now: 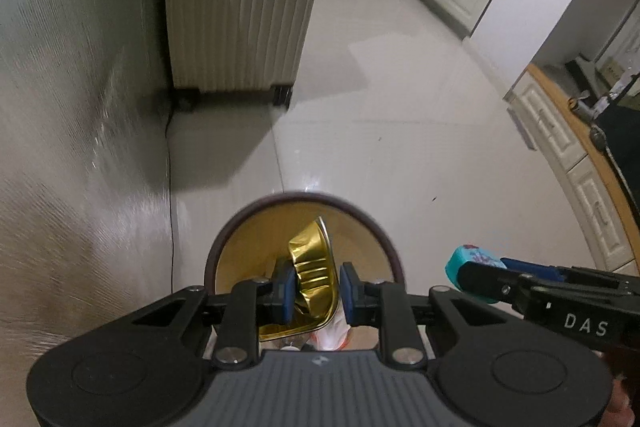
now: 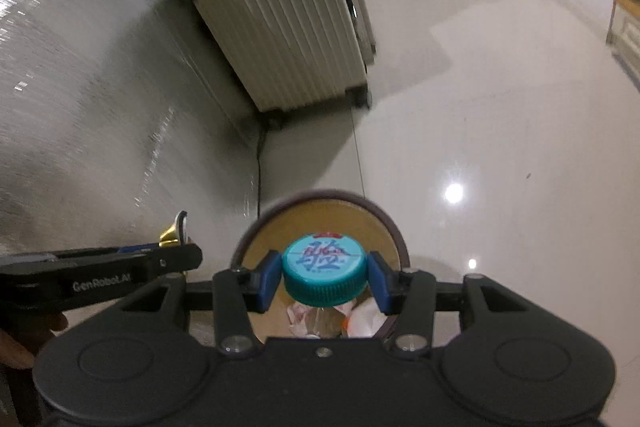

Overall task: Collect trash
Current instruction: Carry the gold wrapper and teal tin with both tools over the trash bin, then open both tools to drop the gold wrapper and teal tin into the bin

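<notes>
Your left gripper [image 1: 316, 285] pinches a crumpled gold foil tray [image 1: 310, 281] and your right gripper [image 2: 324, 277] clamps a ribbed teal bottle cap [image 2: 324, 269], both above the round brown-rimmed bin [image 2: 390, 227] (crumpled wrappers inside). It stands on glossy white tile floor [image 1: 400, 127] near a ribbed cream suitcase [image 1: 240, 7].

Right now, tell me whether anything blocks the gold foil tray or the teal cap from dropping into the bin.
Nothing visible does. The left gripper holds the gold foil tray over the open bin; the right gripper holds the teal cap over it too. Only trash lies inside.
</notes>
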A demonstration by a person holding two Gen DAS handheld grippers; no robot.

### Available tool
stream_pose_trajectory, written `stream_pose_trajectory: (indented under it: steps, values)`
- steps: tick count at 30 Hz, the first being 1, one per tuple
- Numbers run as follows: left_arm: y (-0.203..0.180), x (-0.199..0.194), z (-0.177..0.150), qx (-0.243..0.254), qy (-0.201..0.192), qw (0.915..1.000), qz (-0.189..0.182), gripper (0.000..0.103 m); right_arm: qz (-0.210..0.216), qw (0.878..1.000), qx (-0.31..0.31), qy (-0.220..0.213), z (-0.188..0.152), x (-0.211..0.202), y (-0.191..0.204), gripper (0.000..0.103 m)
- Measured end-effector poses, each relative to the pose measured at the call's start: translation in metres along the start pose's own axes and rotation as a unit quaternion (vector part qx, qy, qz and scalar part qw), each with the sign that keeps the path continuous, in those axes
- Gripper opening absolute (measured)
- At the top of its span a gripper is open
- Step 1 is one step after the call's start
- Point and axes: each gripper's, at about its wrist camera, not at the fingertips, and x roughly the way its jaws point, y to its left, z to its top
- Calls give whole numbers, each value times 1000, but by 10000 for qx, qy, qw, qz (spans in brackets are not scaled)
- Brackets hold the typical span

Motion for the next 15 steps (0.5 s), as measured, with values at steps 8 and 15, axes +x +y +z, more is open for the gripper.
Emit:
stream_pose_trajectory:
  steps: [8,15]
  values:
    - [26,57,-6,-181,304,9994,46,24,-151,9994,206,228,10,55,-3,48]
    - [33,81,8,-77,330,9994,-5,24,-160,9989,388,228,25,85,-9,48]
